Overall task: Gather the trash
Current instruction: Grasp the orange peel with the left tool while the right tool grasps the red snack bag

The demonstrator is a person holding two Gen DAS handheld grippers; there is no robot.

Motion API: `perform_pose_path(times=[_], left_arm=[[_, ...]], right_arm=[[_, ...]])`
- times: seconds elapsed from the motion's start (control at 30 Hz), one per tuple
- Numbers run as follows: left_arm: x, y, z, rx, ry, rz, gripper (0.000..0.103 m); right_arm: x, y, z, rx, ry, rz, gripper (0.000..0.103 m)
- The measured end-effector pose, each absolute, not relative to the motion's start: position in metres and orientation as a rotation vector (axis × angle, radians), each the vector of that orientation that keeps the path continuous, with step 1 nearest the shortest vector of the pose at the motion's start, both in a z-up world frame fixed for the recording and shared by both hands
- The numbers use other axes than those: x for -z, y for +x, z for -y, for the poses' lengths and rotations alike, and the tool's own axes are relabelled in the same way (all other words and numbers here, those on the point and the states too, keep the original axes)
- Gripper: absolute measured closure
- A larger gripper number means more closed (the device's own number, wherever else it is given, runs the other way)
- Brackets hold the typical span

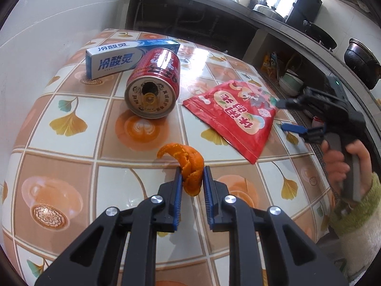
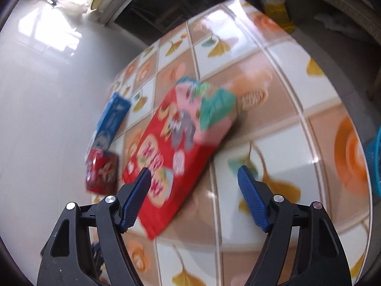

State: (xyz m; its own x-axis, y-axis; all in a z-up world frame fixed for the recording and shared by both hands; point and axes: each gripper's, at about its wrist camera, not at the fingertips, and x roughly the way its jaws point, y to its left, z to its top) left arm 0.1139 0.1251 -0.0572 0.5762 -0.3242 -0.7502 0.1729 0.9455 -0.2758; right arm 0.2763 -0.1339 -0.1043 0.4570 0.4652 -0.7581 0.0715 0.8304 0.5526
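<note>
Left gripper (image 1: 192, 176) has its blue pads clamped on a curled piece of orange peel (image 1: 188, 169), right at the near part of the table with the glossy tiled cloth of orange squares and ginkgo leaves (image 1: 71, 147), the peel's lower end touching or just above the cloth, hard to say which. This left wrist view gives the whole spread: a red drink can with a silver top (image 1: 153, 83) lying on its side, open end toward us, a blue and white toothpaste box (image 1: 123, 57) just behind it near the white wall, and a flat red snack pouch with cartoon print (image 1: 234, 116) off to the right. Only here do we see the person's right hand (image 1: 343, 164), green fuzzy cuff at the wrist, wrapped round the black handle, the right gripper (image 1: 284, 115) pointing in toward the pouch's right edge. Switch to the right wrist view and it's blurred, rolled over, the table slanting. The right gripper (image 2: 194, 186) stands wide apart, nothing pinched, one pad over the pouch's (image 2: 176, 147) near corner, the other over bare cloth (image 2: 297, 95). The can (image 2: 102, 174) and box (image 2: 112, 121) sit smeared at left. This view alone shows a blue basket (image 2: 375, 162) at the table's right rim and a bottle of yellow oil (image 2: 277, 9) beyond; the peel is out of its sight.
</note>
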Motion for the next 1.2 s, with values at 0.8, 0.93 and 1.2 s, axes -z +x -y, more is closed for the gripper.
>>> perform_pose_path(times=[0.8,0.93,1.2], left_arm=[[0.059,0.114,-0.129,0.303,-0.202,-0.908,0.087],[0.058,0.113,-0.129,0.3,-0.194,-0.908,0.087],[0.054,0.111,-0.126,0.3,-0.185,-0.901,0.087]], right_arm=[[0.101,0.28,0.085,-0.226,0.143,-1.049,0.099],[0.096,0.255,0.095,-0.264,0.122,-1.054,0.1],[0.079,0.206,0.131,-0.311,0.208,-1.043,0.1]])
